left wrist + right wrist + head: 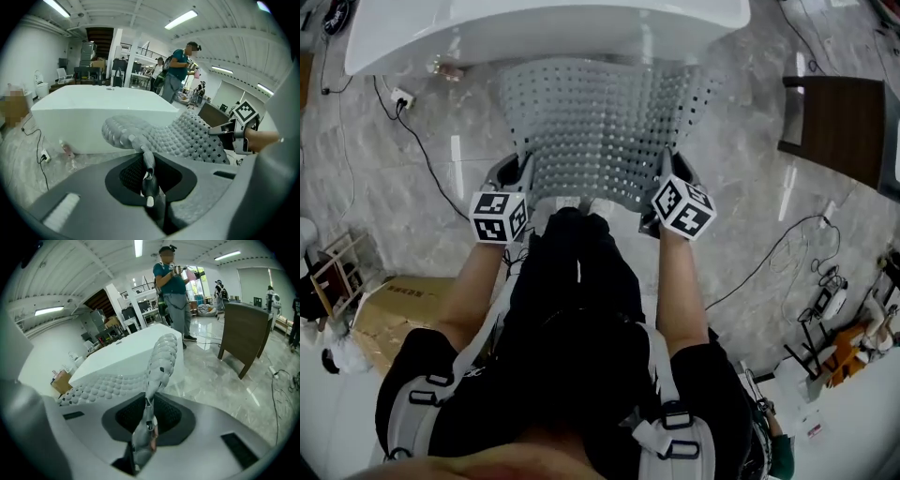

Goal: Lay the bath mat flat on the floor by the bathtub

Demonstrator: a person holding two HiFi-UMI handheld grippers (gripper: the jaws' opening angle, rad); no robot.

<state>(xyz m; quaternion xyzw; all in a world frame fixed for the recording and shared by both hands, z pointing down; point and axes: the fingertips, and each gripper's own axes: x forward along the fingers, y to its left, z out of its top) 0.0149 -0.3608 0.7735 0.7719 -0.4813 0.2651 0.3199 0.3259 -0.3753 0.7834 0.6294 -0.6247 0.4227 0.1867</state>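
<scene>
Grey bath mat [605, 122] spread open in front of the white bathtub [534, 33], not lying flat.
Studded, perforated sheet over the marble floor [741, 216]; far edge near the tub's base, both near corners raised and pinched, side edges curling.

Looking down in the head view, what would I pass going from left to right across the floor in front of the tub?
White power strip → left gripper → bath mat → right gripper → brown chair
</scene>
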